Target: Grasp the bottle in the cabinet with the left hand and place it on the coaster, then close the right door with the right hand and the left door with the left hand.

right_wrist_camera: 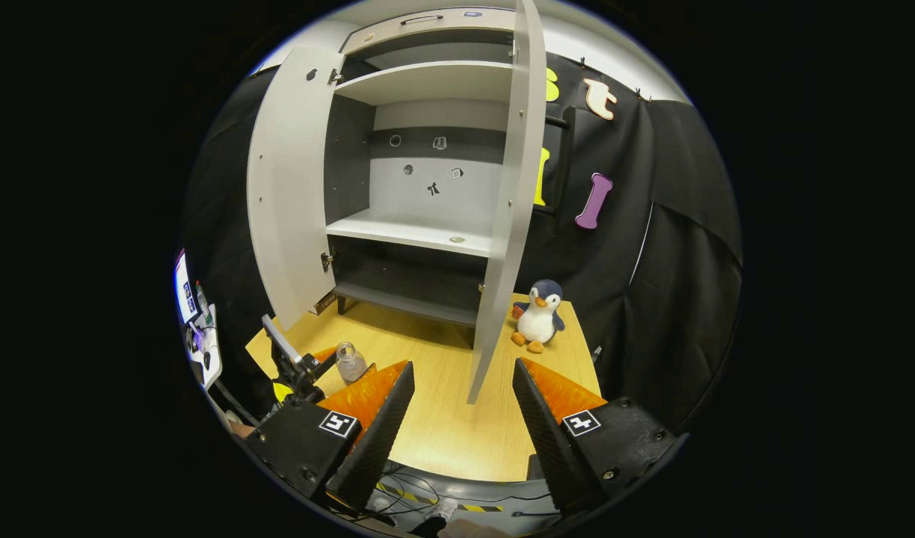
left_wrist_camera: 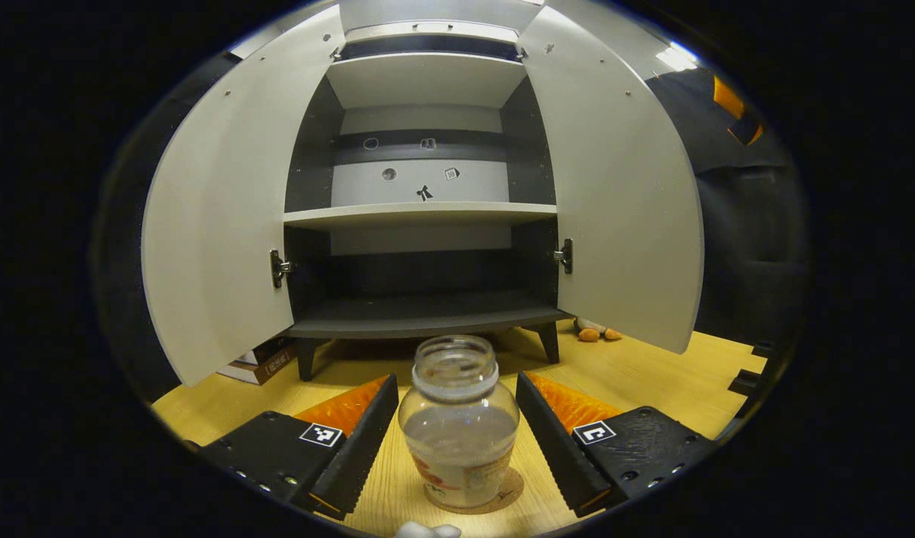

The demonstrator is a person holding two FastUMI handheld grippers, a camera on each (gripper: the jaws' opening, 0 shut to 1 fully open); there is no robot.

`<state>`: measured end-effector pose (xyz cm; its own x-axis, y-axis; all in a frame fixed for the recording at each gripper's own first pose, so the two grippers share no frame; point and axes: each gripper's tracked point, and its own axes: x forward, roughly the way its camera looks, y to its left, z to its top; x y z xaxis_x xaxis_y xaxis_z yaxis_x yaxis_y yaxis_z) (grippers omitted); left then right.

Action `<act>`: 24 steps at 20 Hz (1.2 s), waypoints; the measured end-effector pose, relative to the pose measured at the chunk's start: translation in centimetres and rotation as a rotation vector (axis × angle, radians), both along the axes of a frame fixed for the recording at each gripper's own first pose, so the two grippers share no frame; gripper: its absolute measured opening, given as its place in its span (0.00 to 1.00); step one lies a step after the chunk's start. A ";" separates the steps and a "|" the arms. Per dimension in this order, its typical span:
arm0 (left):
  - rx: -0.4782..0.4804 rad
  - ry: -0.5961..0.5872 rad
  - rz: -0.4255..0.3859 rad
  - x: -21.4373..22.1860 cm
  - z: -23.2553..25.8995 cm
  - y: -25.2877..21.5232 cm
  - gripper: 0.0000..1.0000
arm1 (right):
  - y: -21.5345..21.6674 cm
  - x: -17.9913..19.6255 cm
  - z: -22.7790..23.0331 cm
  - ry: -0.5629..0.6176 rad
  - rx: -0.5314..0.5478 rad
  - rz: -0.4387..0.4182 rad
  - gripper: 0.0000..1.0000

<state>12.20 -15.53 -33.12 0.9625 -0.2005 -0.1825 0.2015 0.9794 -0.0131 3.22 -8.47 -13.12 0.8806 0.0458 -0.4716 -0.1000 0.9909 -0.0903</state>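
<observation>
Here the bottle (left_wrist_camera: 458, 422) stands upright on the coaster (left_wrist_camera: 504, 493) on the counter (left_wrist_camera: 652, 373), so placement looks complete. The left gripper (left_wrist_camera: 457, 441) brackets it with jaws spread, touching nothing. The right gripper (right_wrist_camera: 457, 418), wide open and empty, faces the edge of the right door (right_wrist_camera: 502, 224), apparently positioned to push it.

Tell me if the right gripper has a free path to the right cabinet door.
Probably yes: the right gripper is open, and the right door's edge stands ahead of it over bare table; the penguin toy sits off to the side.
</observation>
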 end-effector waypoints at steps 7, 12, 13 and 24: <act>-0.078 -0.071 0.001 0.7 9.5 0.8 0.96 | -0.1 -0.5 1.4 -0.068 0.044 -0.030 0.82; -0.073 -0.092 0.018 -0.3 16.8 3.3 0.96 | 0.1 -0.9 2.3 -0.126 0.094 -0.061 0.81; -0.063 -0.095 0.023 -0.8 18.0 4.0 0.96 | 0.0 -1.1 2.5 -0.142 0.099 -0.069 0.82; 0.023 -0.067 0.137 -9.7 25.2 13.8 0.96 | -1.4 -2.8 3.0 -0.289 0.105 -0.163 0.82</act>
